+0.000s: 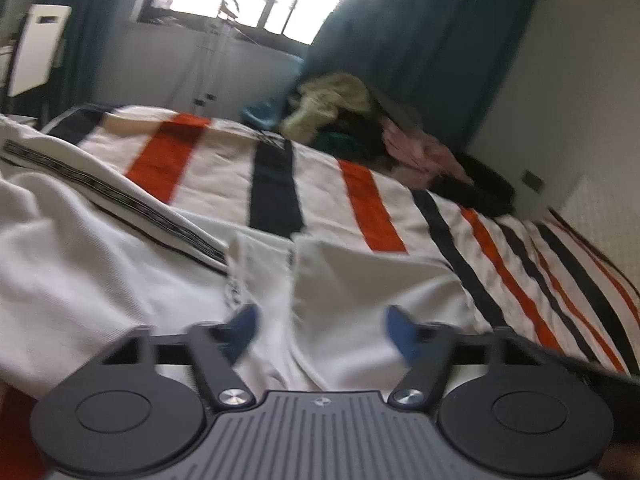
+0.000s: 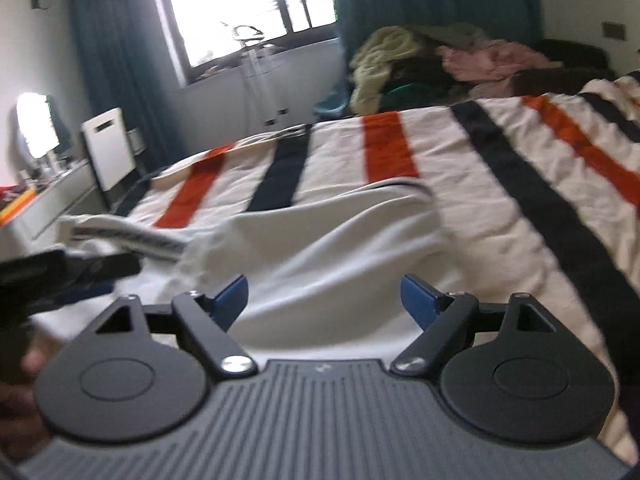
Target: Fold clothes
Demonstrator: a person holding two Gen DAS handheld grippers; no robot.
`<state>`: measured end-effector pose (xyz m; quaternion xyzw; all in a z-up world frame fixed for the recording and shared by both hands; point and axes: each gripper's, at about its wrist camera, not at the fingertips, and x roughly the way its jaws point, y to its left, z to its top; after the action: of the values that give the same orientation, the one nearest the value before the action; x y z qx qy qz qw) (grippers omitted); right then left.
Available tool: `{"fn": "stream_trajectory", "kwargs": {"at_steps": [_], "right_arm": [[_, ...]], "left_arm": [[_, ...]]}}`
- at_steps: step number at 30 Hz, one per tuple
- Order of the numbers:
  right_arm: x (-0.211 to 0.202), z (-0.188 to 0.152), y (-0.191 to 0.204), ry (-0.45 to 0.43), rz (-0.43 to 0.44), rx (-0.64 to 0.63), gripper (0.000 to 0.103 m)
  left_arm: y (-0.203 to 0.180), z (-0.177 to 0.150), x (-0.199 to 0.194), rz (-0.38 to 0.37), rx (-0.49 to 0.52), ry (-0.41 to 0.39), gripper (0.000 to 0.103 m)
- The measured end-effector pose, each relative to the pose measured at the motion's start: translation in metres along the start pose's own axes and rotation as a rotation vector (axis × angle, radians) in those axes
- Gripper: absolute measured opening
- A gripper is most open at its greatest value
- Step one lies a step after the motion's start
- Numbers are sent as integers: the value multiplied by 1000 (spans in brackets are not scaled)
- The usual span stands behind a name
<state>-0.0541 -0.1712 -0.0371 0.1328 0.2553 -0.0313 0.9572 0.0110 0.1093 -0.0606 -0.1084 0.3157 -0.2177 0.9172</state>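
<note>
We see the white garment (image 1: 120,248) lying rumpled on the striped bedspread (image 1: 360,208), with our left gripper (image 1: 322,330) and right gripper (image 2: 324,300) both spread open above it, clutching nothing, a clothes pile (image 2: 440,68) beyond.

We count one white garment (image 2: 320,252) with a black-and-white printed band, spread near the bed's near edge. One striped bedspread (image 2: 472,168). One heap of mixed clothes (image 2: 440,68) at the bed's far edge; separate pieces there too blurred to count. Two grippers: left gripper (image 1: 322,330), right gripper (image 2: 325,298), each with two blue pads, jaws apart. One window (image 2: 240,4).
</note>
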Motion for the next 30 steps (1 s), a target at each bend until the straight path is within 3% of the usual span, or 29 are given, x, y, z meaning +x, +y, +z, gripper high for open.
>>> {"fn": "stream_trajectory", "kwargs": {"at_steps": [4, 10, 12, 14, 16, 20, 23, 27, 30], "right_arm": [[6, 2, -10, -12, -61, 20, 85], [7, 3, -16, -8, -57, 50, 85], [8, 2, -17, 2, -56, 59, 85], [10, 1, -19, 13, -56, 69, 85], [13, 0, -19, 24, -64, 75, 85], [19, -3, -21, 40, -82, 87, 85], [27, -12, -26, 51, -110, 91, 85], [46, -25, -36, 136, -191, 113, 85], [46, -25, -40, 138, -195, 145, 85]], "left_arm": [[-4, -8, 13, -13, 21, 46, 50], [-8, -26, 40, 82, 82, 171, 46], [-8, -28, 41, 95, 96, 179, 44], [-8, -30, 41, 95, 102, 184, 33], [-8, -32, 39, 88, 108, 172, 15], [-10, -28, 21, 105, 116, 68, 12], [-7, -27, 21, 105, 92, 92, 13], [-3, -26, 29, 100, 82, 143, 14], [-2, -17, 28, 78, 72, 157, 21]]}}
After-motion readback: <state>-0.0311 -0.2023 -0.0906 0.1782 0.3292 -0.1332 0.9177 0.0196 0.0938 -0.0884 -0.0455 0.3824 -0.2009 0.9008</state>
